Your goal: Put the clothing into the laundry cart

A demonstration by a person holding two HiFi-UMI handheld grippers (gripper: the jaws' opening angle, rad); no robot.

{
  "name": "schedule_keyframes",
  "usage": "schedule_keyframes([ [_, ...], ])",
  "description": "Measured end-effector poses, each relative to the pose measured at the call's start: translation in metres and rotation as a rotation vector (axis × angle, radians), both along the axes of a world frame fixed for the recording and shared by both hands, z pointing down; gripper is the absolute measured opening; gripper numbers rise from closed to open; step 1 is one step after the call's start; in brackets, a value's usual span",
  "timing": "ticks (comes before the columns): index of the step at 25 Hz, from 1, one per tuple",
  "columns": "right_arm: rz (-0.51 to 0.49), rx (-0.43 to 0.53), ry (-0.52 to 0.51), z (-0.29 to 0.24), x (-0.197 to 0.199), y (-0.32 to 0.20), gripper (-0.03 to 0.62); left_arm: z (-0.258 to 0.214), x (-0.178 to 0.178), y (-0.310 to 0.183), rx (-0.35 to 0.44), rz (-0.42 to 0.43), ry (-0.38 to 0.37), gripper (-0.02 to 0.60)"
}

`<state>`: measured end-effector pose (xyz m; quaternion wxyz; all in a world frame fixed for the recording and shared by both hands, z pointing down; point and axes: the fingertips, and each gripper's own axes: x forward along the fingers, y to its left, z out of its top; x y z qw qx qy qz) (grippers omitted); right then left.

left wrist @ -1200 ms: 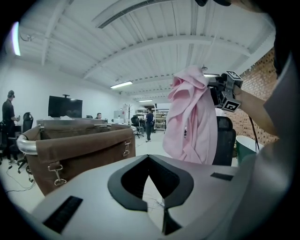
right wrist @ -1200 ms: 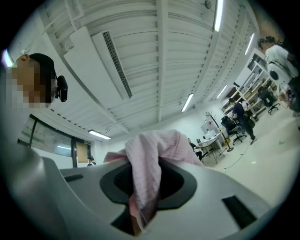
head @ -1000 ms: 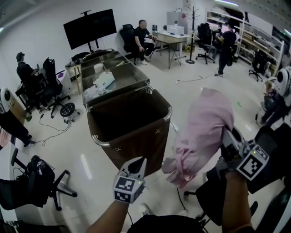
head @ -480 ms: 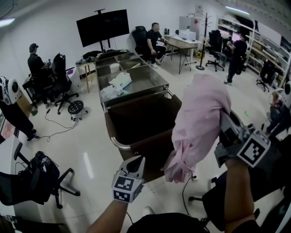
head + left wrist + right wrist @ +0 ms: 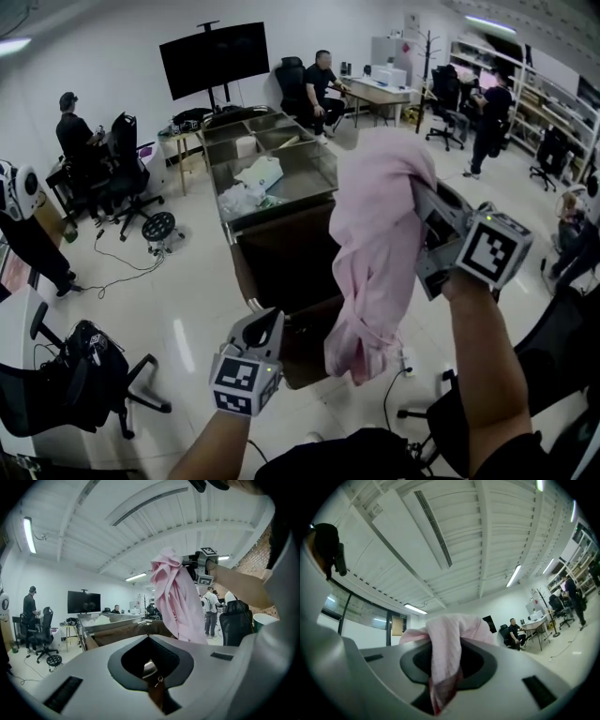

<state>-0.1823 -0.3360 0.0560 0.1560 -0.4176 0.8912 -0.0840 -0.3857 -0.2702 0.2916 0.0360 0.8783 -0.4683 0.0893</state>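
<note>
**Entry: pink garment held beside the laundry cart's right rim**

1. Left gripper. It is nearest to me, just short of the laundry cart's near wall and pointing at it. The jaws are together with nothing between them. It has no part in the carry.

2. Pink garment. This is the task's item, off the floor at the cart's near right corner. Its long axis runs straight down: the top is bunched at my right tongs and the loose end hangs about level with the cart's rim. From my head it overlaps the right rim, but I cannot tell whether the tail is inside the rim or just outside it.

3. Right gripper. It is raised above and to the right of the cart, with the jaws clamped on the garment's bunched top and cloth spilling out over both.

4. Governing relation. The cart's open mouth lies left of and below the held garment. I judge the right hand must carry it leftward over the opening before letting go, or the tail may drape the rim.

5. Second cart. It is butted against the laundry cart's far end and holds white items.
</note>
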Motion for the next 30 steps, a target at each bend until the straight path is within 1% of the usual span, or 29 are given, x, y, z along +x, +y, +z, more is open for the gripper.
schedule_keyframes([
  [2, 0.011, -0.013, 0.02, 0.002, -0.012, -0.031, 0.103, -0.009, -0.003, -0.007, 0.01, -0.017, -0.002, -0.002],
  [4, 0.036, -0.08, 0.053, 0.025, -0.02, -0.068, 0.103, -0.017, -0.005, -0.015, 0.018, -0.035, -0.001, -0.002],
  [6, 0.056, -0.15, 0.136, 0.064, -0.031, -0.103, 0.103, -0.02, -0.006, -0.022, 0.018, -0.055, -0.001, -0.002],
  [8, 0.059, -0.205, 0.246, 0.108, -0.047, -0.132, 0.104, -0.02, -0.007, -0.028, 0.014, -0.07, 0.001, -0.002],
  [10, 0.046, -0.259, 0.34, 0.151, -0.063, -0.153, 0.104, -0.018, -0.007, -0.034, 0.007, -0.083, 0.002, -0.002],
  [13, 0.008, -0.34, 0.447, 0.205, -0.08, -0.172, 0.114, -0.011, -0.004, -0.041, -0.011, -0.099, 0.006, -0.002],
  [14, 0.002, -0.368, 0.482, 0.221, -0.081, -0.175, 0.124, -0.009, -0.003, -0.043, -0.019, -0.104, 0.007, -0.002],
  [15, -0.001, -0.394, 0.516, 0.235, -0.081, -0.178, 0.152, -0.006, -0.003, -0.044, -0.026, -0.108, 0.006, -0.002],
  [17, -0.009, -0.431, 0.571, 0.255, -0.079, -0.183, 0.277, 0.0, -0.001, -0.047, -0.038, -0.115, -0.001, -0.002],
  [18, -0.014, -0.439, 0.583, 0.26, -0.077, -0.184, 0.319, 0.003, -0.001, -0.05, -0.042, -0.12, -0.003, -0.002],
  [19, -0.019, -0.441, 0.587, 0.262, -0.076, -0.186, 0.325, 0.005, -0.001, -0.052, -0.048, -0.126, -0.003, -0.002],
  [24, -0.062, -0.427, 0.575, 0.258, -0.072, -0.183, 0.324, 0.01, 0.004, -0.061, -0.063, -0.134, -0.006, -0.002],
  [26, -0.083, -0.428, 0.594, 0.257, -0.072, -0.178, 0.324, 0.01, 0.008, -0.062, -0.067, -0.129, -0.006, -0.002],
  [28, -0.085, -0.425, 0.609, 0.255, -0.069, -0.175, 0.324, 0.009, 0.011, -0.063, -0.063, -0.125, -0.005, -0.002],
  [30, -0.077, -0.424, 0.595, 0.252, -0.062, -0.171, 0.324, 0.006, 0.014, -0.064, -0.05, -0.122, -0.004, -0.002],
])
